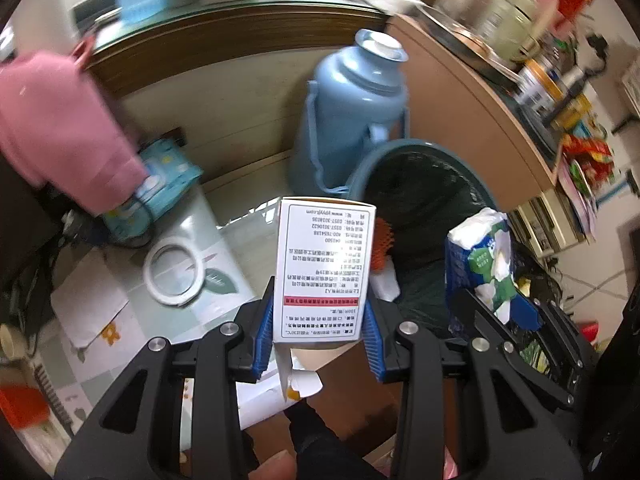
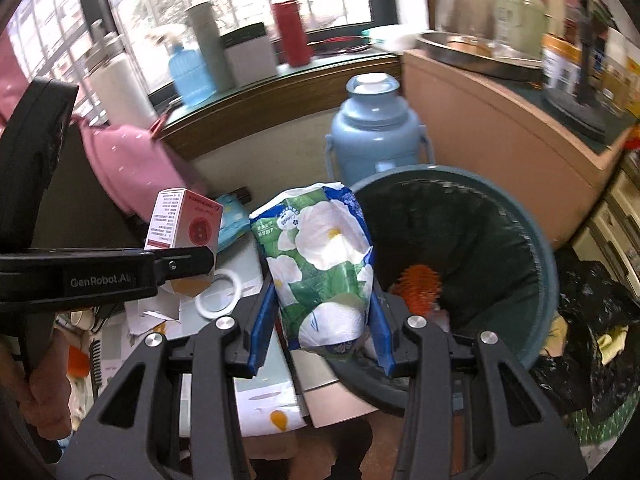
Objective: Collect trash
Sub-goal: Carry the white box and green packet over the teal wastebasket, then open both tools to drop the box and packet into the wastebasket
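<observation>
Left wrist view: the left gripper (image 1: pixel 320 332) has its blue pads closed on a white carton (image 1: pixel 324 272) printed with small text and a red band; the carton stands upright between the pads, its torn bottom flap hanging below them; beyond it, to the right, a dark teal bin (image 1: pixel 420 184) stands open on the floor with an orange brush (image 1: pixel 382 246) inside; a pale blue flask (image 1: pixel 352 108) stands just behind the bin; a white ring (image 1: pixel 174 274) lies on the table at left. Right wrist view: the right gripper (image 2: pixel 320 332) clamps a crumpled tissue pack (image 2: pixel 320 264), blue and green with white flowers, held upright beside the bin's near rim; the carton shows at left in the other gripper, above the table; bottles line the windowsill (image 2: pixel 280 80) behind, blurred.
</observation>
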A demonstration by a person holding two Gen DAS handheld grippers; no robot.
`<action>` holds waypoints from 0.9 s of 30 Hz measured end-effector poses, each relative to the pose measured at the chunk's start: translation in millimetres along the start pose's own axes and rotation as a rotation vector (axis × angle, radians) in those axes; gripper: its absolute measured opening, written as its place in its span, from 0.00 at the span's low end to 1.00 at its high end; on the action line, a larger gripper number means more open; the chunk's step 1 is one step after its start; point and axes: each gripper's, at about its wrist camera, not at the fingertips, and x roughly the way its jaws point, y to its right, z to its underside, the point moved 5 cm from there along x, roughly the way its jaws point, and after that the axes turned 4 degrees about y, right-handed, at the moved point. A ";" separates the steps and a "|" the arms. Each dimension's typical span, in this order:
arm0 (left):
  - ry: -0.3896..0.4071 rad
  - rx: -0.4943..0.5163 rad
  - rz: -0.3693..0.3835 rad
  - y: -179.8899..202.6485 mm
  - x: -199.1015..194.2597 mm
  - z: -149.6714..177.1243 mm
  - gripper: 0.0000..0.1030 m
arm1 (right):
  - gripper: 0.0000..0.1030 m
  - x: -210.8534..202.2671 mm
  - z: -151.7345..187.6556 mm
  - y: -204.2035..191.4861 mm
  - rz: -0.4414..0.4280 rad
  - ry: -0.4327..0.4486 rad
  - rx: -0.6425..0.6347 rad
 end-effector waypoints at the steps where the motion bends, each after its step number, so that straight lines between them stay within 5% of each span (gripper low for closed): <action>1: -0.001 0.011 0.003 5.9 1.5 -0.9 0.36 | 0.41 -2.5 -0.8 8.3 0.010 0.005 0.011; 11: -0.031 0.102 0.018 65.2 30.7 -9.3 0.36 | 0.41 -8.4 2.5 73.0 0.074 0.002 0.086; 27: -0.089 0.129 -0.003 104.9 76.1 -7.7 0.38 | 0.44 4.7 7.8 127.9 0.091 -0.043 0.125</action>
